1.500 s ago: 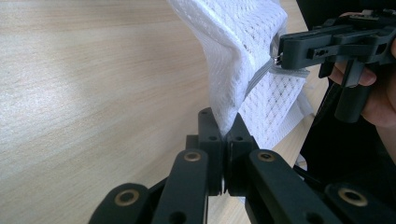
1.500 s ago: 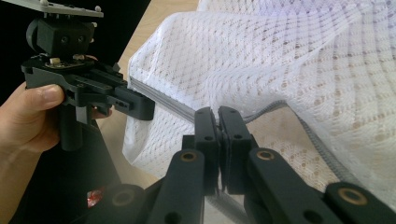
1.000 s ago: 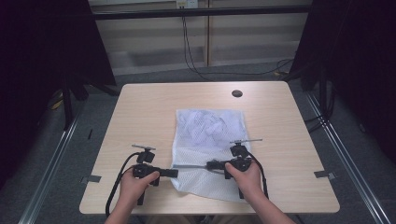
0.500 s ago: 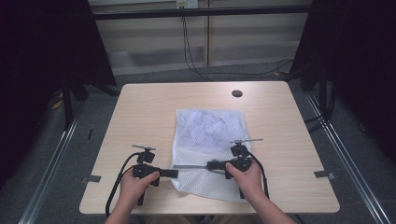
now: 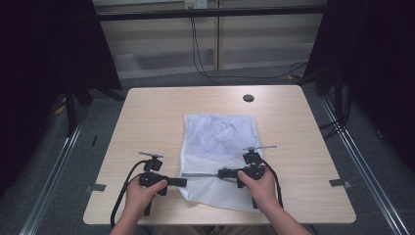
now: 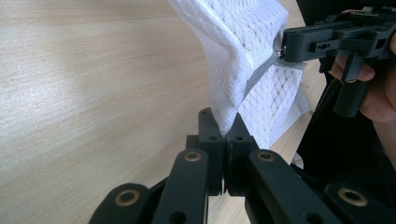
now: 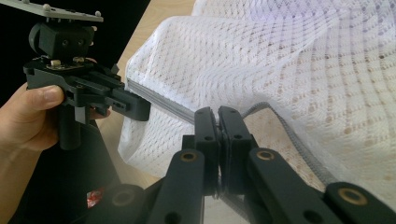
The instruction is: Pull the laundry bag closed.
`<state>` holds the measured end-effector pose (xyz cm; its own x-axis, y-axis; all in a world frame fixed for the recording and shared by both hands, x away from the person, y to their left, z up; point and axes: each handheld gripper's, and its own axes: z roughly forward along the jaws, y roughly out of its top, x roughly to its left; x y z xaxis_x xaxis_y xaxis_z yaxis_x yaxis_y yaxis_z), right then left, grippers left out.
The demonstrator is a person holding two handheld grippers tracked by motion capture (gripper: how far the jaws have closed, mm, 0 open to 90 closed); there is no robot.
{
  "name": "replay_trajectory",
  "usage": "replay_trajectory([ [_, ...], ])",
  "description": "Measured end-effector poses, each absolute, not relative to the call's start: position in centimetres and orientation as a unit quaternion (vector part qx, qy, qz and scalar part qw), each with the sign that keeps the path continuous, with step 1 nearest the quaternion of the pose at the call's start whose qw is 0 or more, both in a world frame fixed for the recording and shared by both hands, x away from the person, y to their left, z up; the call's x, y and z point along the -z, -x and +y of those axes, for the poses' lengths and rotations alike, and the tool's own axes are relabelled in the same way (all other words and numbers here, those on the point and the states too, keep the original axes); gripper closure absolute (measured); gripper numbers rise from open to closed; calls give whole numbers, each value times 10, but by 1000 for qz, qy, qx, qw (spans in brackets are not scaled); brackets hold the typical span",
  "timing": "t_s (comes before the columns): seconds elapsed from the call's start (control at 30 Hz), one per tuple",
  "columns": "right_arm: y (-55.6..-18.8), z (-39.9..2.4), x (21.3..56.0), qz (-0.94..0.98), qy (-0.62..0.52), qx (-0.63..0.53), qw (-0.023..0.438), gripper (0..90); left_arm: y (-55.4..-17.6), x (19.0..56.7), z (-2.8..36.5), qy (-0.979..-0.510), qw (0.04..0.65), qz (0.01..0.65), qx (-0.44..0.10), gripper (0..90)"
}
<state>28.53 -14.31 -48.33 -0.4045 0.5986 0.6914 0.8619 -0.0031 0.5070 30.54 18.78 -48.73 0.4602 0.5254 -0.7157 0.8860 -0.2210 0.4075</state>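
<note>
A white mesh laundry bag (image 5: 220, 142) lies flat on the wooden table (image 5: 147, 122), something pale bunched inside its far half. A grey zipper (image 5: 201, 175) runs across its near part. My left gripper (image 5: 185, 182) is shut on the bag's left edge at the zipper's end; in the left gripper view the jaws (image 6: 223, 126) pinch a fold of mesh (image 6: 233, 46). My right gripper (image 5: 221, 173) is shut on the zipper, a little right of the left one. In the right gripper view its jaws (image 7: 217, 116) close on the grey zipper (image 7: 163, 103), with the left gripper (image 7: 140, 107) just beyond.
A small dark round hole (image 5: 248, 98) sits near the table's far edge. Bare tabletop lies on both sides of the bag. Cables (image 5: 122, 196) trail from the grippers toward the near edge. Dark curtains and metal floor rails surround the table.
</note>
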Motion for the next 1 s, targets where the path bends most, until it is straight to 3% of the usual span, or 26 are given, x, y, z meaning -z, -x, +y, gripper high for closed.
replay_trajectory([
  [1.0,-285,-149,483,-693,530,470,134,874,-305,488,188,-753,404,473,215,886],
])
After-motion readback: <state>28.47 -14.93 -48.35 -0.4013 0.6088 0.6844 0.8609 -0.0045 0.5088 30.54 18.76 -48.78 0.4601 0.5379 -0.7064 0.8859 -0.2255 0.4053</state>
